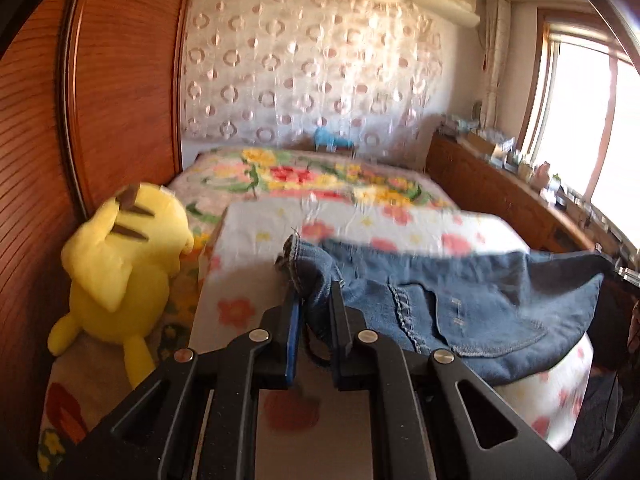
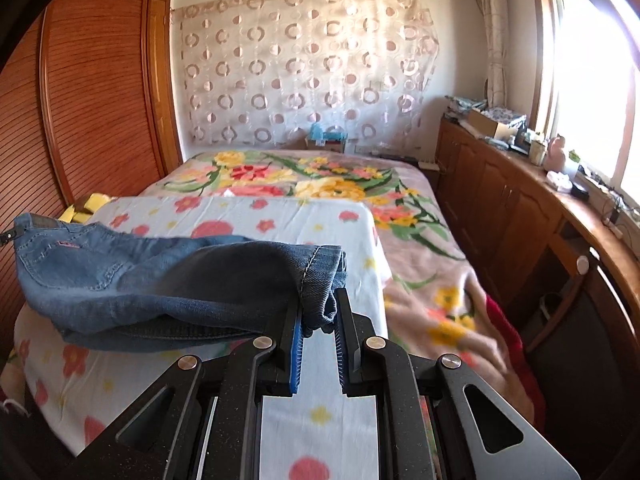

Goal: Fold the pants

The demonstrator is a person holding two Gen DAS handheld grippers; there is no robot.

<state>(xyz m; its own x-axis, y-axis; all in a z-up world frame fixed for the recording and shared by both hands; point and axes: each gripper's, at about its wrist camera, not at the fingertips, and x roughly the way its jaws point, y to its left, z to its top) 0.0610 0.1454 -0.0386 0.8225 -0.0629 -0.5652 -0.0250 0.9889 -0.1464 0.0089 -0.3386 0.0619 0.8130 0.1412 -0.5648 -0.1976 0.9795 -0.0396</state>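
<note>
Your left hand-held gripper point(image 1: 314, 312) is clamped on one end of the jeans point(image 1: 460, 320), denim bunched between its fingers near a stitched edge. Your right hand-held gripper point(image 2: 320, 314) pinches the hemmed leg end of the jeans point(image 2: 160, 280), cloth folded between the pads. The jeans hang slack between the two, raised over the flowered sheet point(image 2: 240, 216) on the bed point(image 2: 420, 240), their middle sagging onto it. Yellow plush point(image 1: 120, 264) sits beside the sheet, against the wardrobe point(image 1: 112, 100). Left view is blurred.
</note>
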